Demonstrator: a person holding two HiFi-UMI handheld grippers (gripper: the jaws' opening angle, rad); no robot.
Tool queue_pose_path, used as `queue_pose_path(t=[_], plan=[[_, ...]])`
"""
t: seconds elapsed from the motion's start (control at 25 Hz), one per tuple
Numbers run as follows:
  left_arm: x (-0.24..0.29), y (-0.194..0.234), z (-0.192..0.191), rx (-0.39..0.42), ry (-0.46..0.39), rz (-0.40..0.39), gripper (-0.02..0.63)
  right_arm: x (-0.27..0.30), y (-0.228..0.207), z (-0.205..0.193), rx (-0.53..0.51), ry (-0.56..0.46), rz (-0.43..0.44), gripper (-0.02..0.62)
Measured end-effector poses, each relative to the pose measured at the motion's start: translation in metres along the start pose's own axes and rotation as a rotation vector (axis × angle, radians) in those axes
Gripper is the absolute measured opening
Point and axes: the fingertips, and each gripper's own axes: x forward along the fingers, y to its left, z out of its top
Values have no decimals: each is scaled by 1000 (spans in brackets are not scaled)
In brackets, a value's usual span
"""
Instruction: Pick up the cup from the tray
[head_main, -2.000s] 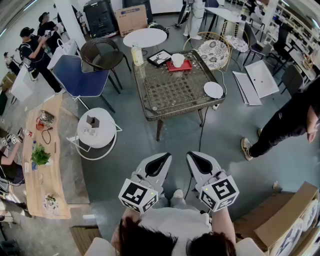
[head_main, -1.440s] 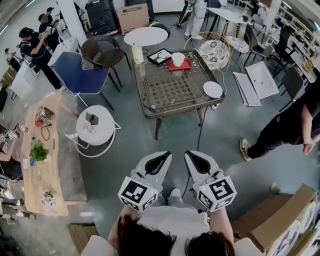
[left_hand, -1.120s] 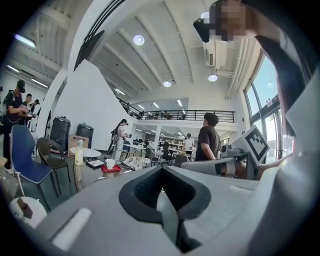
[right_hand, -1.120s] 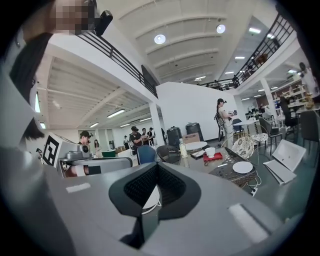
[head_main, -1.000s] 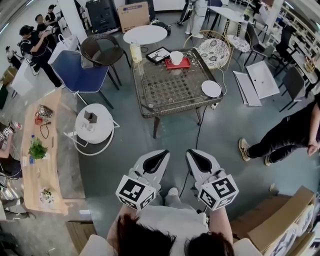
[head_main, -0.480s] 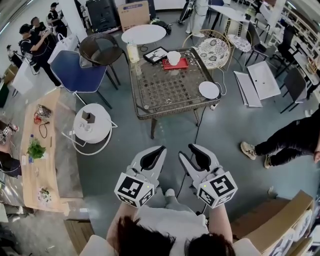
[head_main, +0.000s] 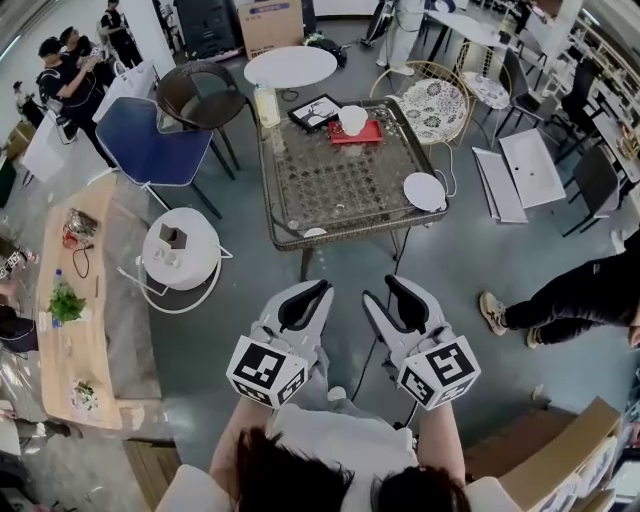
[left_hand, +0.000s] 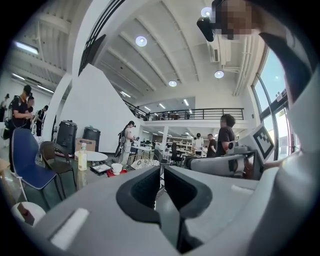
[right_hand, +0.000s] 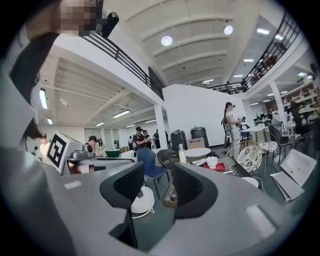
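A white cup (head_main: 352, 118) stands on a small red tray (head_main: 359, 133) at the far edge of a glass-topped wicker table (head_main: 300, 214). Both grippers hang low over the floor, well short of the table. My left gripper (head_main: 319, 290) has its jaws nearly together with nothing between them. My right gripper (head_main: 388, 291) is open and empty. The left gripper view shows the cup (left_hand: 116, 168) far off to the left of the left gripper (left_hand: 162, 172). In the right gripper view, the cup (right_hand: 212, 162) is small and distant, to the right of the right gripper (right_hand: 159, 175).
The table also holds a bottle (head_main: 266, 104), a framed picture (head_main: 316, 111) and a white plate (head_main: 426, 191). A blue chair (head_main: 150, 150) and a round white stool (head_main: 180, 251) stand to the left. A person's legs (head_main: 570, 300) are on the right, and a cable (head_main: 385, 300) runs across the floor.
The table has come somewhat closer and lower in the head view. Both grippers have moved forward toward it, and the right jaws now stand further apart.
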Motion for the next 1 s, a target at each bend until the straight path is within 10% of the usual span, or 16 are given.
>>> queue_pose_path(t=[1.0], plan=[[112, 160, 31, 5, 42, -95, 32, 173, -85, 40, 18, 13, -127, 216]])
